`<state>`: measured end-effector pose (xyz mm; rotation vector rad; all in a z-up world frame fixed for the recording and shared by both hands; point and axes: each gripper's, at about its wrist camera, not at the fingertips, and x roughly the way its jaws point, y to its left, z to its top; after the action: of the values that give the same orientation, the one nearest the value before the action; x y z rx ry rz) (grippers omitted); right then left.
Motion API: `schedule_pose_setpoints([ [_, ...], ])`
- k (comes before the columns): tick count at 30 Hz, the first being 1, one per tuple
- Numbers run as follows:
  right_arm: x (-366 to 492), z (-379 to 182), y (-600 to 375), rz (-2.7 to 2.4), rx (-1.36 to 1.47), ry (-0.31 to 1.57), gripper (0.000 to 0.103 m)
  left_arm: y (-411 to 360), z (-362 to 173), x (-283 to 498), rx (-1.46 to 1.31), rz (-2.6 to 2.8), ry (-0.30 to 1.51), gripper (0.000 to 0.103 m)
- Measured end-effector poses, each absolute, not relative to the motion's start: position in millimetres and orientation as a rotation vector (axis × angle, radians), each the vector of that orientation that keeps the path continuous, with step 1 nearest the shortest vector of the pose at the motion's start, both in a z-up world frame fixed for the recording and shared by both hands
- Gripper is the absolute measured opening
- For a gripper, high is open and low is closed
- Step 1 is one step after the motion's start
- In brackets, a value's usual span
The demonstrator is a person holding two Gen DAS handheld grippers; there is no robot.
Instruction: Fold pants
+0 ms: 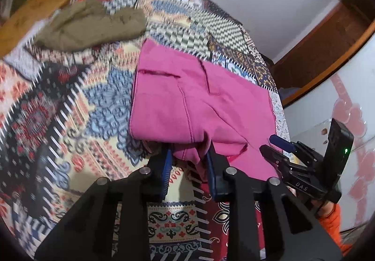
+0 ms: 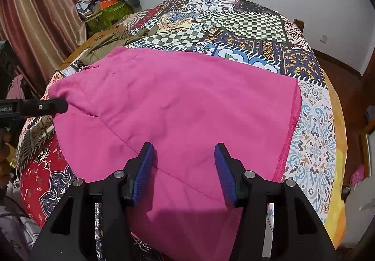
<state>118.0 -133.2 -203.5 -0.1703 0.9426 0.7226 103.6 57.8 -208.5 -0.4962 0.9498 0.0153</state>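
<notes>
Lying on the bed (image 2: 311,120), the pink pants (image 2: 178,101) are partly folded, more folds remaining; the left gripper (image 1: 188,162) is pinching their near edge, while the right gripper (image 2: 185,172) is hovering half-open above them.

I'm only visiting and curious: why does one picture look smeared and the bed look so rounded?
Left wrist view: motion blur streaks the patterned bedspread and olive garment; the pink pants are a bit sharper. Right wrist view: crisp, evenly lit. Both: fisheye lens bulges the bed and darkens corners.
</notes>
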Motion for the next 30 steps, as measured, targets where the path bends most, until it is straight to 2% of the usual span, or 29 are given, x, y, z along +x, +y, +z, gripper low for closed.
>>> schedule_pose_setpoints([
  [10, 130.3, -190.0, -112.8, 0.752, -0.191, 0.939, 0.050, 73.7, -180.4, 82.9, -0.391, 0.092, 0.856, 0.025],
  [15, 133.3, -172.4, -92.7, 0.777, -0.205, 0.888, 0.050, 86.5, -191.4, 80.0, -0.428, 0.078, 0.930, 0.027],
  [18, 129.9, -173.7, -81.2, 0.790, -0.224, 0.890, 0.050, 90.9, -199.5, 76.6, -0.450, 0.079, 0.963, 0.033],
  [20, 126.3, -179.8, -75.6, 0.789, -0.256, 0.904, 0.050, 97.7, -205.5, 75.2, -0.505, 0.064, 0.987, 0.043],
  [22, 123.3, -186.5, -74.0, 0.785, -0.285, 0.920, 0.050, 102.7, -212.6, 73.5, -0.572, 0.050, 1.002, 0.048],
  [27, 119.1, -189.3, -78.9, 0.777, -0.287, 0.930, 0.050, 107.9, -224.6, 69.2, -0.681, 0.023, 1.027, 0.052],
  [30, 118.1, -189.1, -80.4, 0.774, -0.288, 0.936, 0.050, 104.3, -224.6, 71.4, -0.705, -0.017, 1.022, 0.058],
])
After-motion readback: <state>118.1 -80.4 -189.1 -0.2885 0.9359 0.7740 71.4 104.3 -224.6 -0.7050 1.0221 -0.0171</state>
